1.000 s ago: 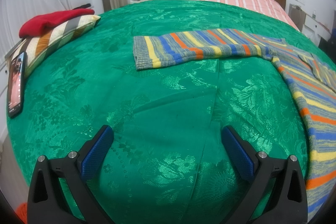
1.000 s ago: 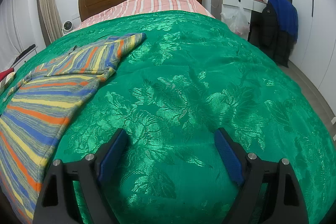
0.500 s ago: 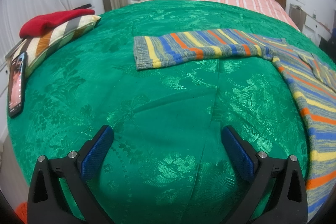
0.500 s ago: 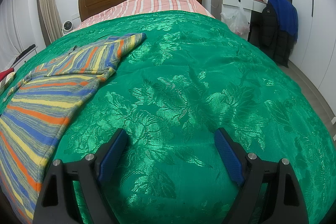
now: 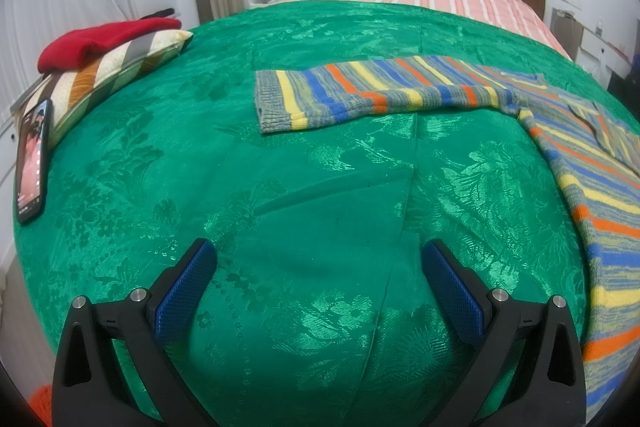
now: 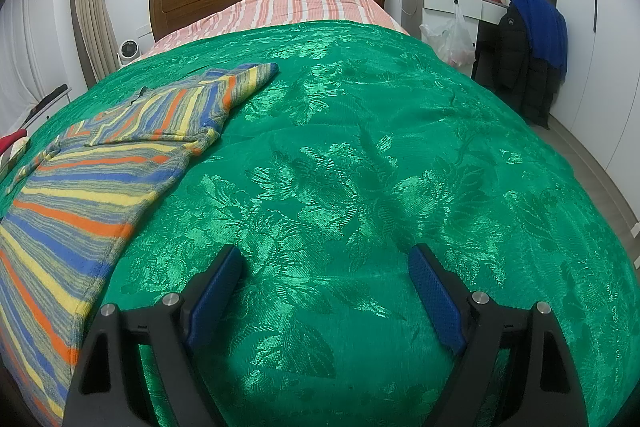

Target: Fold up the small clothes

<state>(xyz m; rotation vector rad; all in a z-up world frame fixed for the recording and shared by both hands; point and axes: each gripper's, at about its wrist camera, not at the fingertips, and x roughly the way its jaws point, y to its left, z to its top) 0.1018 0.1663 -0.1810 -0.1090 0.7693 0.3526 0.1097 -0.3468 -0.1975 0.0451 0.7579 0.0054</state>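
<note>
The striped sweater (image 5: 592, 163) lies flat on the green bedspread (image 5: 320, 187), one sleeve (image 5: 360, 99) stretched out sideways. It sits ahead and to the right of the left gripper (image 5: 318, 283), and to the left of the right gripper (image 6: 326, 281), apart from both. Its other sleeve (image 6: 236, 83) seems folded across the chest, though the fisheye edge blurs this. Both grippers hover over bare bedspread, jaws spread wide, holding nothing. At the left edge lie a phone (image 5: 32, 155), a striped pillow (image 5: 108, 71) and a red garment (image 5: 100, 41) on it.
</note>
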